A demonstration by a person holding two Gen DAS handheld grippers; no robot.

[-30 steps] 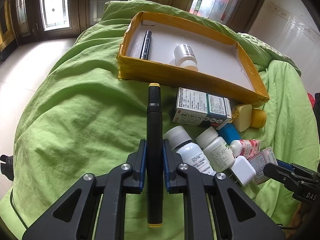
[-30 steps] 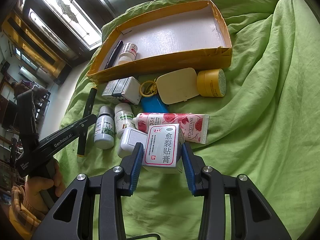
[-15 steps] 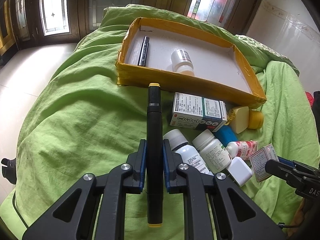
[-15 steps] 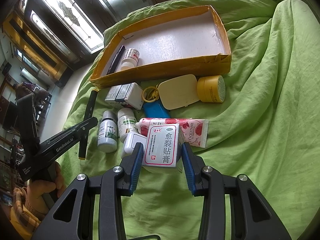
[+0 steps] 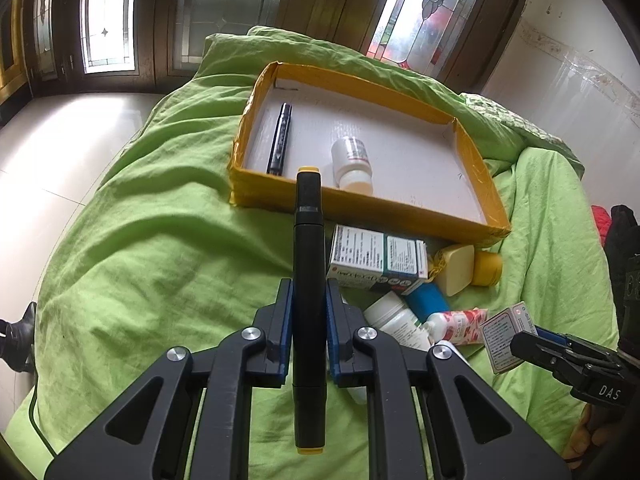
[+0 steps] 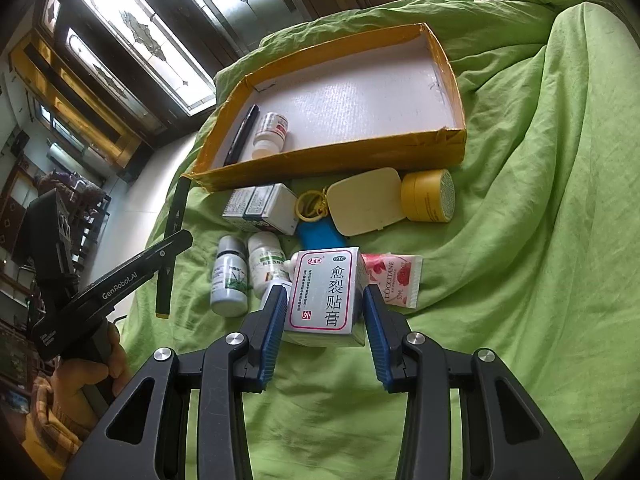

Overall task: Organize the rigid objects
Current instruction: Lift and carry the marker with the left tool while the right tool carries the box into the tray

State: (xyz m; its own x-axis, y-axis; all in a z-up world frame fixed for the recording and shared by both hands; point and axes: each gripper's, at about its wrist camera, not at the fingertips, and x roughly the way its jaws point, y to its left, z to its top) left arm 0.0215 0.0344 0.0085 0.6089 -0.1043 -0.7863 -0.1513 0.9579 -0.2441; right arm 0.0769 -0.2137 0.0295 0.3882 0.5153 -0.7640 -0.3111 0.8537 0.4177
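Observation:
My left gripper (image 5: pixel 307 312) is shut on a black marker with yellow ends (image 5: pixel 308 264), held above the green bedcover and pointing at the near wall of the yellow-edged cardboard tray (image 5: pixel 472 160). The tray holds a black pen (image 5: pixel 280 144) and a white pill bottle (image 5: pixel 352 158). My right gripper (image 6: pixel 325 312) is shut on a white ointment box with Chinese print (image 6: pixel 325 292), lifted a little above the pile. The left gripper and marker also show in the right wrist view (image 6: pixel 172 240).
On the bedcover (image 6: pixel 540 200) in front of the tray lie a medicine box (image 6: pixel 264 208), two white bottles (image 6: pixel 248 272), a blue item (image 6: pixel 320 236), a cream compact (image 6: pixel 366 200), a yellow jar (image 6: pixel 428 196) and a rose-print tube (image 6: pixel 396 276). Tiled floor lies left.
My left gripper has risen and moved toward the tray with the marker. My right gripper has lifted the ointment box slightly off the pile.

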